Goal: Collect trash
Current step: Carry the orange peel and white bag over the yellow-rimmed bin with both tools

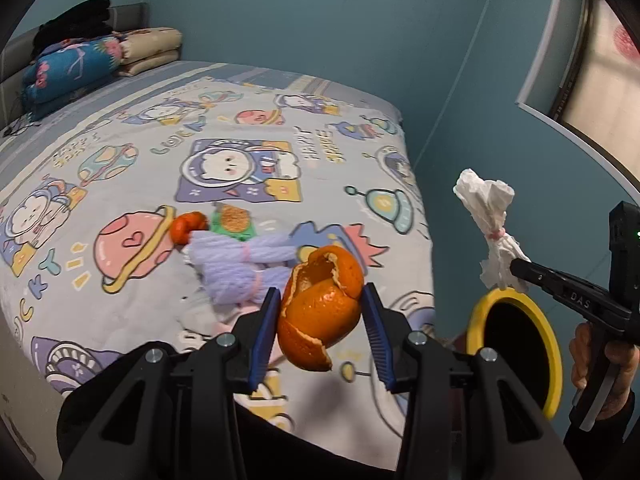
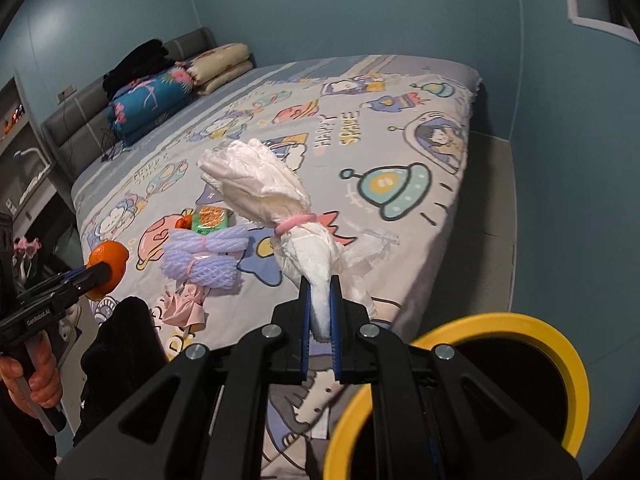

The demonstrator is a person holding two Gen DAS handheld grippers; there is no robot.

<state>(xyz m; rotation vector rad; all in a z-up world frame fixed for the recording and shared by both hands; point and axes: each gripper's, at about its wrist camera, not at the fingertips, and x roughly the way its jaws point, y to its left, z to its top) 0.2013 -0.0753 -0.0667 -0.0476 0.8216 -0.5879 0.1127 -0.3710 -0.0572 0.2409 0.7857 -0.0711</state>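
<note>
Teal walls surround a bed covered by a cartoon space-print sheet, with folded bedding stacked at its head. Left gripper: blue-padded fingers part-open, clamped on either side of an orange peel, a hollow, torn shell held in the air above the near edge of the bed. Right gripper: fingers nearly closed, pinching the lower end of a white tissue wad, crumpled and cinched at the middle by a pink band, standing upright from the grip. Yellow-rimmed bin with dark interior sits beside the bed, below the right gripper. On the sheet, mid-bed: purple foam netting tied in bundles, a second peel piece, a green packet and, in the right wrist view, a crumpled pink scrap near the bed's edge.
</note>
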